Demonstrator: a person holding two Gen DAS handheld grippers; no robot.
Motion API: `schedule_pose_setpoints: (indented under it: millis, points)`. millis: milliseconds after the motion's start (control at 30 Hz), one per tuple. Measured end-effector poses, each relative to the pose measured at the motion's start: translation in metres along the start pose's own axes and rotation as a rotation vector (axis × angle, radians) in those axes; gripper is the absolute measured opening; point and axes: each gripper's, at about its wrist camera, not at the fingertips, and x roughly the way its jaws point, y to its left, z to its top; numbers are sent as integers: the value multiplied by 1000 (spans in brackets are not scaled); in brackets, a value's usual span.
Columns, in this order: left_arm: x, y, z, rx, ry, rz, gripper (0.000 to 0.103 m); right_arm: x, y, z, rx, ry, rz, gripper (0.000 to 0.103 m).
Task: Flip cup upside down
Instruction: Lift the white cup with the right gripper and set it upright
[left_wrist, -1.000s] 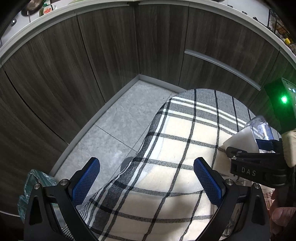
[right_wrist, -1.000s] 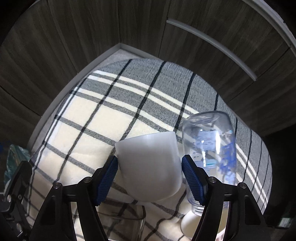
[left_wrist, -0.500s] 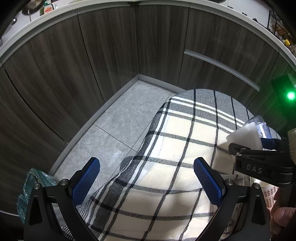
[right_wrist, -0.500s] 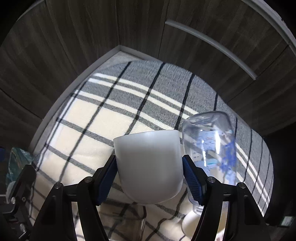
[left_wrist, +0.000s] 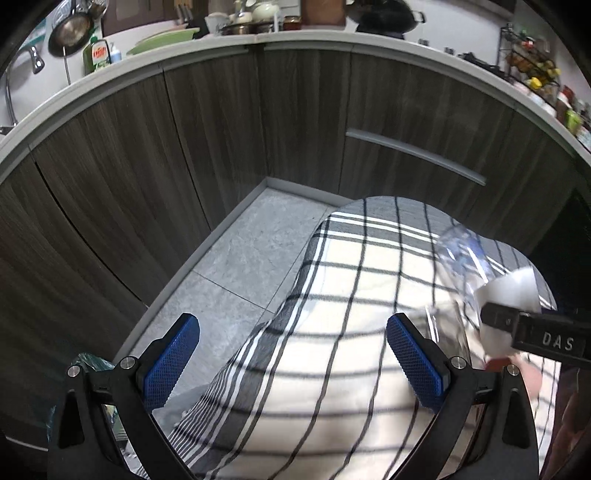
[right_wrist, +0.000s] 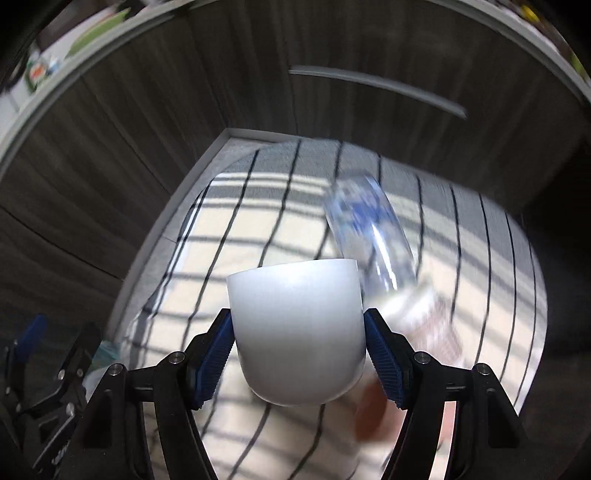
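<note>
White cup (right_wrist: 297, 332) sits center-bottom of the right wrist view, pinched across its sides by the right gripper (right_wrist: 298, 354). Looks light, stiff, kinda slick; mid-wall is a sensible hold. Left view only catches its edge at far right; left gripper (left_wrist: 293, 363) gapes wide, empty, over the plaid tablecloth (left_wrist: 332, 369).

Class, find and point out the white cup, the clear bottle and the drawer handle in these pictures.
cup (right_wrist: 295, 332): right wrist view, middle of its side wall.
bottle (right_wrist: 373, 236): right wrist view, on its clear body.
drawer handle (left_wrist: 413, 157): left wrist view, middle of the bar.
</note>
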Motion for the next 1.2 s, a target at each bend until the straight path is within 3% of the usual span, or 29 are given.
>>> schedule_pose_setpoints:
  millis: [200,367,667,967,1033,1100,1200]
  points:
    - [-24,12,-33,65,-8,-33,103,-19,-15,-72,192,4,37,70]
    - [-33,16,-61,126,-8,-52,103,-8,-19,-128,314,26,55,70]
    - [-30,18,-101,213,25,-118,103,19,-22,-191,461,71,53,70]
    - [-23,7,-121,266,54,-147,103,29,-25,-202,467,61,36,71]
    - [-25,6,-123,270,49,-143,103,27,-27,-203,469,60,39,76]
    - [-28,5,-124,272,46,-145,103,23,-27,-202,468,44,40,90]
    - [-32,1,-125,274,38,-149,103,12,-28,-201,456,5,48,90]
